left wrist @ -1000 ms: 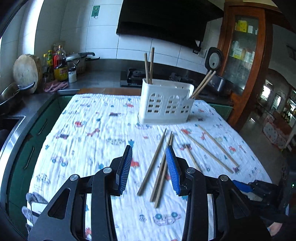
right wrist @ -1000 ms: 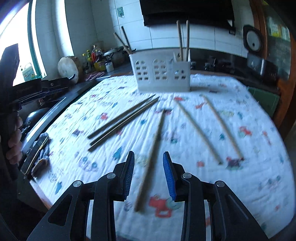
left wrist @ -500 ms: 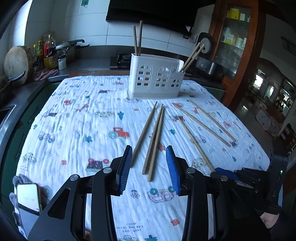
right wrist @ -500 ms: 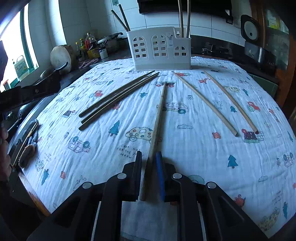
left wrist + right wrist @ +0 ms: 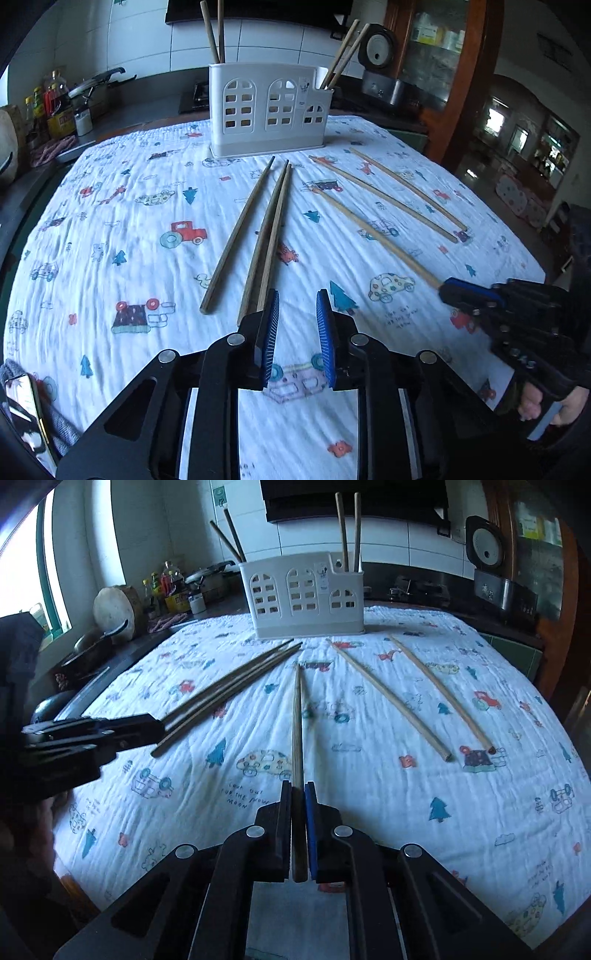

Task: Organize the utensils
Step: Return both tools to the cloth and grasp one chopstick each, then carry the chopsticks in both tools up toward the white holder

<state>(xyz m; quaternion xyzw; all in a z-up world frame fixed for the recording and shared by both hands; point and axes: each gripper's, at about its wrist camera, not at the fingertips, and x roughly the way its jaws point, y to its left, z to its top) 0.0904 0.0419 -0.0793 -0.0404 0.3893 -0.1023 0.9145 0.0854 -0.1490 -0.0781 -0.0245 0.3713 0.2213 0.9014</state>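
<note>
A printed tablecloth (image 5: 369, 805) covers the table, and a white utensil holder (image 5: 301, 596) stands at its far edge with chopsticks upright in both end compartments. Three dark chopsticks (image 5: 258, 236) lie side by side (two touching). The right gripper (image 5: 299, 801) is clamped on a light chopstick (image 5: 296, 716). The left gripper (image 5: 294, 314) hovers, jaws apart, holding nothing.

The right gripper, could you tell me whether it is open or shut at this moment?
Shut. In the right wrist view the right gripper has its two fingers pressed against the near end of a light chopstick; the rest lies along the tablecloth.
</note>
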